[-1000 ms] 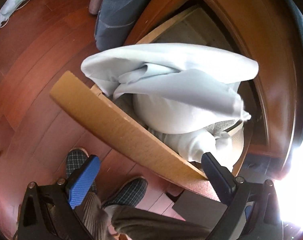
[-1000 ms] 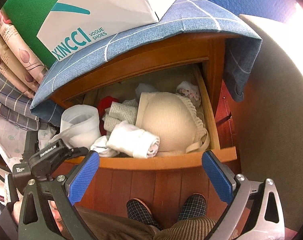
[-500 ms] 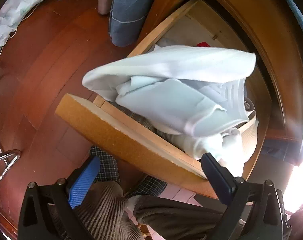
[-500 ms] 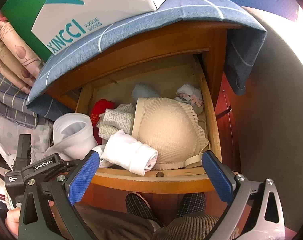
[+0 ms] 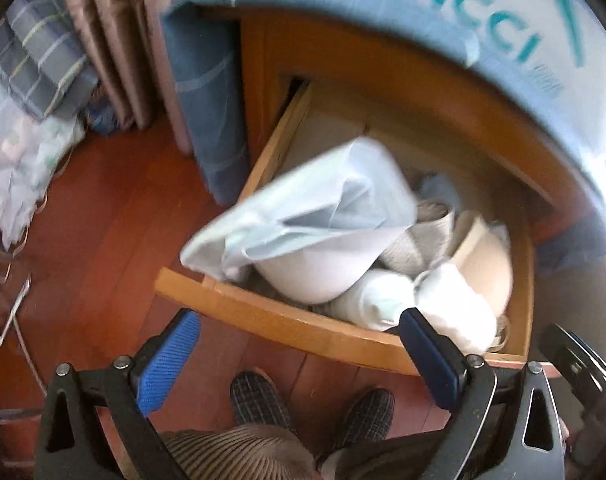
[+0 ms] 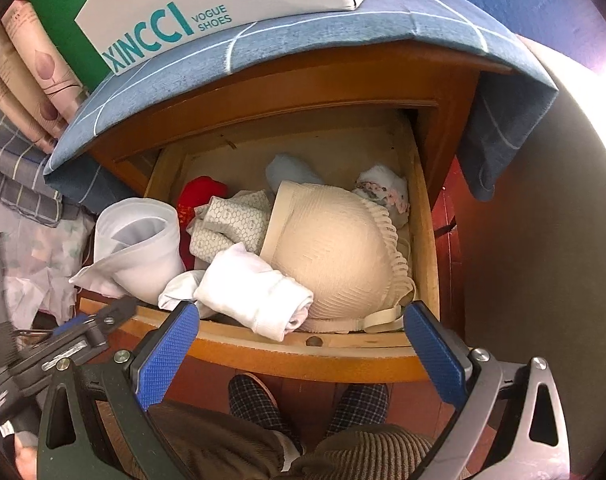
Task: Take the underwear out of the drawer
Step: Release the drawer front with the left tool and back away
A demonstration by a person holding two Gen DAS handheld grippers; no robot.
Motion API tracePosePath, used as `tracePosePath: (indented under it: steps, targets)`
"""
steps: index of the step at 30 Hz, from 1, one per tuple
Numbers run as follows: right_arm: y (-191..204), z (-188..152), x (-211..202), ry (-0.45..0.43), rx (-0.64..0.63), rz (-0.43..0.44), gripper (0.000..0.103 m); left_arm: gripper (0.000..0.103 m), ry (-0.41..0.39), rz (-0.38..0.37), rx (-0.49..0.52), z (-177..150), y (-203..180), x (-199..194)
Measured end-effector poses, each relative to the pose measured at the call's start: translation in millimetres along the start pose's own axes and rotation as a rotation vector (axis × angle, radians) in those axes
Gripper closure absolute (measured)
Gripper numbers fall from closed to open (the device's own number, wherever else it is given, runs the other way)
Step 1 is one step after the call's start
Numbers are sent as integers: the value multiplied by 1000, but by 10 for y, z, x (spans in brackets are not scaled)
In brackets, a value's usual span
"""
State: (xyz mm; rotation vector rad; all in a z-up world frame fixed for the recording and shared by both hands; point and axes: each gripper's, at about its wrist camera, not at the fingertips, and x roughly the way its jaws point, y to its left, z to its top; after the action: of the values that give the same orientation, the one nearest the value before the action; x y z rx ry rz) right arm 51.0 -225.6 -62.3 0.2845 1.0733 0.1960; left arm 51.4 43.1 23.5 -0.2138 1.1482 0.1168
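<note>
The wooden drawer stands pulled out of the nightstand, full of underwear. A big beige bra fills its right half, with a rolled white piece in front of it and a white garment draped over the left front corner. That same pale garment is blurred in the left wrist view. My left gripper is open, above the drawer front. My right gripper is open too, hovering in front of the drawer, touching nothing.
A blue checked cloth covers the nightstand top, with a XINCCI shoe box on it. Curtains and folded bedding stand left. The person's slippered feet rest on the red wooden floor below the drawer. A grey wall closes the right.
The left gripper has pulled back and tilted up, so the shoe box and nightstand top now show. The right gripper has moved closer and higher over the drawer. Both stay open.
</note>
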Motion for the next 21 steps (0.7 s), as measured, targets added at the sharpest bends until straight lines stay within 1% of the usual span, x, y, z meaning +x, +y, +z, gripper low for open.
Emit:
tracePosePath:
  steps: [2, 3, 5, 6, 9, 10, 13, 17, 19, 21]
  targets:
    - [-11, 8, 0, 7, 1, 3, 3, 1, -69, -41, 47, -75, -17, -182]
    - [-10, 13, 4, 11, -1, 6, 5, 1, -91, -52, 61, -148, -97, -190]
    - [20, 30, 28, 32, -22, 5, 7, 1, -155, -78, 107, -119, -69, -372]
    - [42, 39, 30, 41, -36, 0, 8, 1, -175, -80, 125, -156, -58, -420]
    - [144, 91, 66, 81, -104, -19, 11, 1, -220, -45, 206, -54, -62, -543]
    - [177, 115, 78, 99, -121, -18, 13, 1, -223, -43, 214, -19, -70, -554]
    - [250, 206, 121, 160, -123, 2, 18, 1, -201, -76, 195, 78, -28, -553]
    - [343, 305, 261, 282, -113, 18, 18, 1, -180, -117, 156, 214, 91, -578]
    - [412, 327, 322, 316, -125, 29, 18, 1, -174, -131, 144, 249, 171, -579]
    - [476, 342, 418, 340, -134, 3, 18, 1, -163, -133, 131, 265, 247, -554]
